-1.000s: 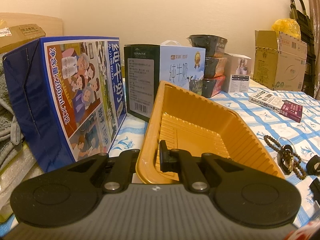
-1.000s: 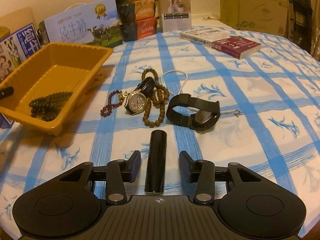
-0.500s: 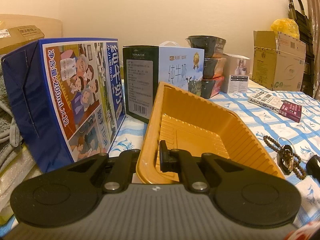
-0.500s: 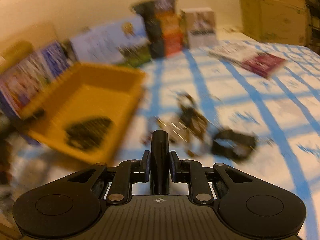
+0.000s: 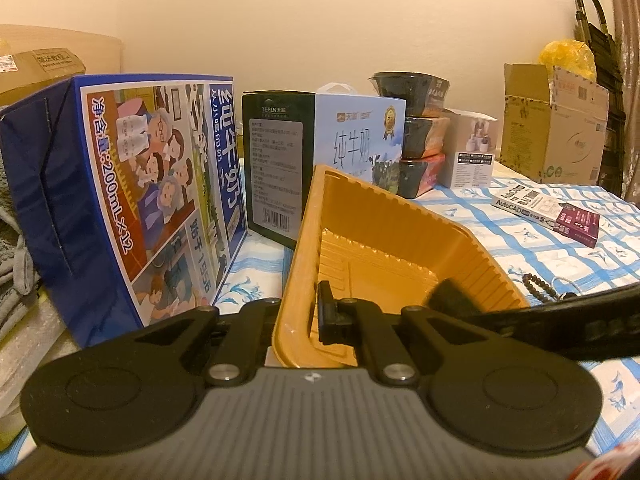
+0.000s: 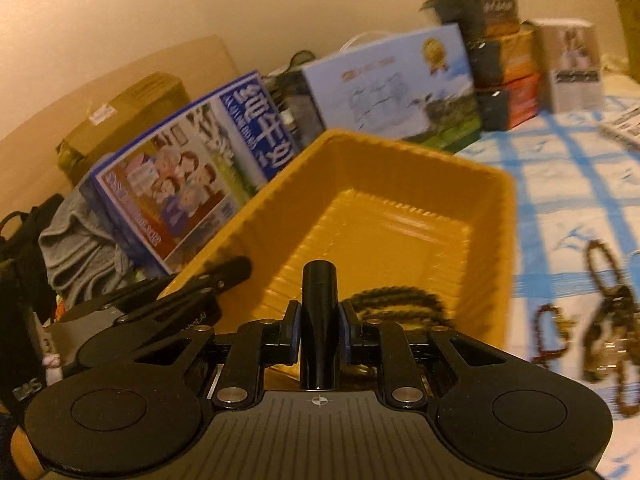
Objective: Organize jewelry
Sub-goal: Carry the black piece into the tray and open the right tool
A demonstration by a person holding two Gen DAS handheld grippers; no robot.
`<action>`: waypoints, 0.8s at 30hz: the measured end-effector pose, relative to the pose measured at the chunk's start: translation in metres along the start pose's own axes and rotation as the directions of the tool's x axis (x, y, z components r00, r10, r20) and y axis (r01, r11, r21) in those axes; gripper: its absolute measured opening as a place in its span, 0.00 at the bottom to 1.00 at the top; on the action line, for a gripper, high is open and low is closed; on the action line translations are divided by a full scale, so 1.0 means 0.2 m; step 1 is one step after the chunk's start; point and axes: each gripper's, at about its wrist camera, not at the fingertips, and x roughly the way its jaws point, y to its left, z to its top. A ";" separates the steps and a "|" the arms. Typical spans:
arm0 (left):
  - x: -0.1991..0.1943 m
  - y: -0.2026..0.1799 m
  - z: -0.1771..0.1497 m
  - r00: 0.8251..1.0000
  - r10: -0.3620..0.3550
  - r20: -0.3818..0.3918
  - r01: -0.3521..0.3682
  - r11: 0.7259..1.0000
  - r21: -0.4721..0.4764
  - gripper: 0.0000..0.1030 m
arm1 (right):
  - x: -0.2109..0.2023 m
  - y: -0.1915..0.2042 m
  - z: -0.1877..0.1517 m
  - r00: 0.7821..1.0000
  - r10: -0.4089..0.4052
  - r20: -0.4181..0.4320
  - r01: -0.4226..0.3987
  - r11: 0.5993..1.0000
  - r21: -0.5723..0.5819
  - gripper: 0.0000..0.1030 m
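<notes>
A yellow plastic tray (image 5: 400, 216) (image 6: 400, 168) stands on the blue-checked cloth. My left gripper (image 5: 298, 316) is shut on the tray's near rim. My right gripper (image 6: 319, 330) is shut on a black cylinder (image 6: 319, 304) and holds it over the tray's near end. A dark bead bracelet (image 6: 396, 300) lies inside the tray. The right gripper and the cylinder (image 5: 448, 300) also show in the left wrist view, coming in from the right. Bead strings and a watch (image 6: 604, 320) lie on the cloth to the right of the tray.
A blue milk carton box (image 5: 132, 200) stands just left of the tray, a dark box (image 5: 276, 164) and a white milk box (image 5: 360, 136) behind it. Stacked bowls (image 5: 420, 128), a book (image 5: 548, 212) and a cardboard box (image 5: 556, 124) stand farther right. Grey cloth (image 6: 80, 252) lies at the left.
My right gripper closed on the black cylinder, lifted it off the cloth and carried it left over the tray. My left gripper stayed clamped on the tray rim.
</notes>
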 end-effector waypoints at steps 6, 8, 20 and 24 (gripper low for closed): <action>0.00 0.01 -0.01 1.000 -0.002 -0.001 0.002 1.000 -0.006 0.05 | 0.11 -0.02 0.01 0.999 0.042 -0.015 -0.041 0.998 0.047 0.21; 0.00 0.01 -0.01 1.000 -0.004 -0.003 0.004 1.000 -0.011 0.05 | 0.10 -0.03 0.01 0.999 0.047 0.000 -0.047 0.997 0.058 0.26; 0.00 0.01 -0.03 1.000 0.004 -0.008 -0.005 1.000 -0.013 0.05 | -0.34 -0.21 -0.15 0.988 -0.148 0.035 0.143 0.984 0.110 0.34; 0.00 0.00 -0.03 1.000 0.009 -0.008 -0.009 1.000 -0.005 0.05 | -0.52 -0.31 -0.24 0.968 -0.248 0.026 0.242 0.960 0.142 0.41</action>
